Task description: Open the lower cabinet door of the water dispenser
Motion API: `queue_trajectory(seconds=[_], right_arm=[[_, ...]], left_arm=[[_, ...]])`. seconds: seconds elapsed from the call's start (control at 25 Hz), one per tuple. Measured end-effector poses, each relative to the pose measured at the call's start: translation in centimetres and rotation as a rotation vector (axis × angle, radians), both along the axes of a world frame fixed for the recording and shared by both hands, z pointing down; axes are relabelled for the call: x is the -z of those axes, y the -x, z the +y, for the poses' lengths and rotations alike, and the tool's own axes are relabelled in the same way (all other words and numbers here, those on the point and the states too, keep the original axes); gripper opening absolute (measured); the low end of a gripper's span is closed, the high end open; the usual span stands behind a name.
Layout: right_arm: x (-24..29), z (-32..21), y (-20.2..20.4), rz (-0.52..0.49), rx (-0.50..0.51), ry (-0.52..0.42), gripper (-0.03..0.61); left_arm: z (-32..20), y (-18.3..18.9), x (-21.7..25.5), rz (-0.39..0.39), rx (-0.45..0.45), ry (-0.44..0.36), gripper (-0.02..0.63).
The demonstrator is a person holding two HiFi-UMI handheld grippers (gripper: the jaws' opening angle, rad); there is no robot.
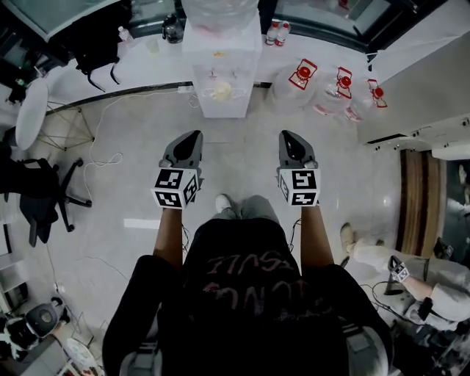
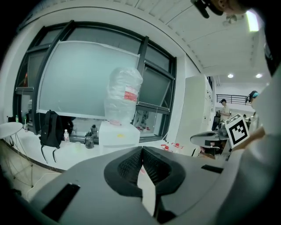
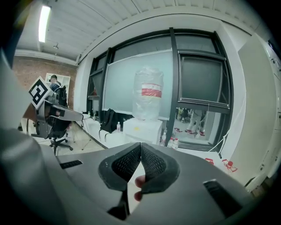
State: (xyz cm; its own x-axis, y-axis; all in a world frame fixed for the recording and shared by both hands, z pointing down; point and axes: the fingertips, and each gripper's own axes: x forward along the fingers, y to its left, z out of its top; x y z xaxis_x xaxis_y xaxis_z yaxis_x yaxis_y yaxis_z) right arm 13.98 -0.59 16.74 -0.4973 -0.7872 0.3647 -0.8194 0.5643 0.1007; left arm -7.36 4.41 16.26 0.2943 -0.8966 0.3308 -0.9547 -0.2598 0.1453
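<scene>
You haven't begun the real work yet. The water dispenser (image 1: 220,73) stands straight ahead against the window wall, a big bottle (image 1: 220,11) on top. Its lower door (image 1: 220,110) faces you, seen so steeply from the head view that I can't tell whether it is latched, though it looks flush with the dispenser's front. Both tools are well short of the dispenser, over bare floor. Your left gripper (image 1: 193,136) has its jaws pressed together on nothing, and your right gripper (image 1: 285,134) is likewise closed and empty. To my eye, everything is left: getting near the dispenser, getting low, catching the door's edge and swinging it out.
</scene>
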Motion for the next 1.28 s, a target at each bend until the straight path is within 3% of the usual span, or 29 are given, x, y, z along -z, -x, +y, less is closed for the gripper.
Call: queue_trajectory(seconds=[0.52, 1.28], right_arm=[[-3.9, -5.5, 1.4, 0.062, -0.035, 0.037, 0.015], [-14.7, -16.2, 1.9, 0.023, -0.025, 0.058, 0.015]], left_arm=[[-6.8, 1.4, -4.4, 0.024, -0.064, 0.034, 0.012], [-16.2, 3.2, -16.3, 0.012, 0.003, 0.073, 0.012]])
